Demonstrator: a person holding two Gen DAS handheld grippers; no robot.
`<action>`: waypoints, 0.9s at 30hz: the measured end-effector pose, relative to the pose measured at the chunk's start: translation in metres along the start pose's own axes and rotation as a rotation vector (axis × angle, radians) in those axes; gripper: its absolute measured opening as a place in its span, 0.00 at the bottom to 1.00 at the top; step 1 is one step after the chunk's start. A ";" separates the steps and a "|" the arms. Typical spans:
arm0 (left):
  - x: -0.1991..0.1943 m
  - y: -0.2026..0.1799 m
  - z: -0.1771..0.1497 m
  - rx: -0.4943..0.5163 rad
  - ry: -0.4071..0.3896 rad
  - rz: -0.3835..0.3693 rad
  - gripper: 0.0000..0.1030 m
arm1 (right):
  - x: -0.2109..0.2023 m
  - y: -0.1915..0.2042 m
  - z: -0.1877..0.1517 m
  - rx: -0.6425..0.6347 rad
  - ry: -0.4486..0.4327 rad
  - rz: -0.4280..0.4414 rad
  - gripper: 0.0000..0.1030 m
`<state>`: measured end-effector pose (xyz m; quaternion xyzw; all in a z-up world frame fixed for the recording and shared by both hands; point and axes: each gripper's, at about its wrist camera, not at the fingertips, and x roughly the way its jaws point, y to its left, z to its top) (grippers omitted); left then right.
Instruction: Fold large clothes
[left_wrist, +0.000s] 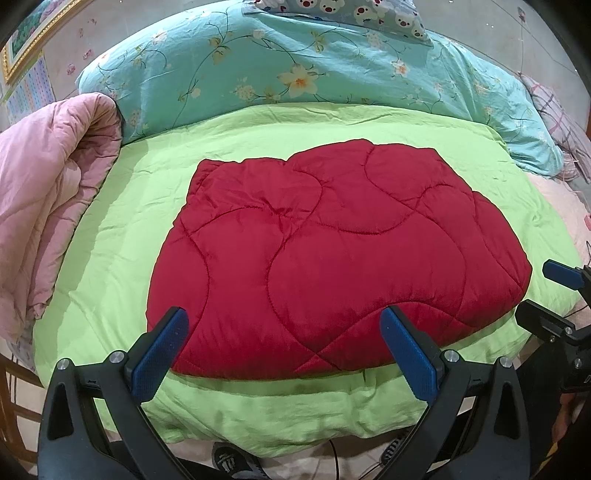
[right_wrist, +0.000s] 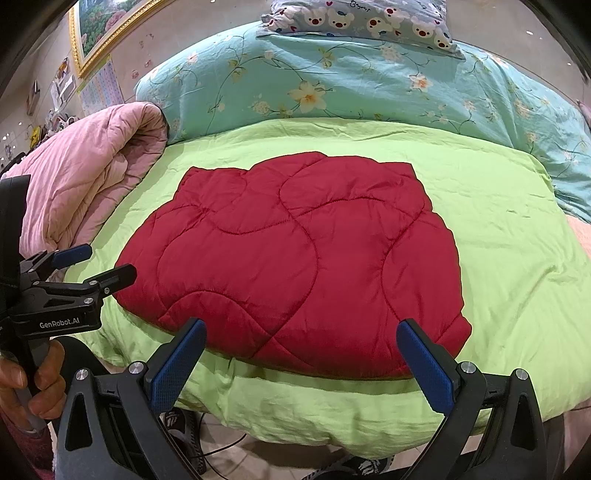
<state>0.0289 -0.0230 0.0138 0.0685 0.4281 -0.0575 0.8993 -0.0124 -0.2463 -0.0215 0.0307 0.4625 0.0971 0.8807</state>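
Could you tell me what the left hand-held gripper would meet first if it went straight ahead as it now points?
Most likely the near edge of the red quilted garment; the open left hand-held gripper frames it, though depth is unclear.

Red quilted garment (left_wrist: 332, 258) flat on green sheet (left_wrist: 122, 236).

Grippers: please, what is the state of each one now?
Left gripper: open, holding nothing.
Right gripper: open, holding nothing.

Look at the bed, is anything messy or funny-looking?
A little. The red quilted garment lies folded on the green sheet, but its far edge is lumpy and uneven rather than straight. The pink quilt sits bunched at the left side. Both grippers, left and right, are open and hold nothing.
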 end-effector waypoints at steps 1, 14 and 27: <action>0.000 0.000 0.000 0.001 -0.001 -0.001 1.00 | 0.000 0.000 0.001 0.000 0.000 0.000 1.00; 0.003 0.002 0.005 0.002 0.000 -0.005 1.00 | 0.004 0.000 0.006 -0.007 0.000 -0.001 1.00; 0.005 0.001 0.005 0.005 -0.002 -0.009 1.00 | 0.007 -0.002 0.008 -0.006 0.002 -0.001 1.00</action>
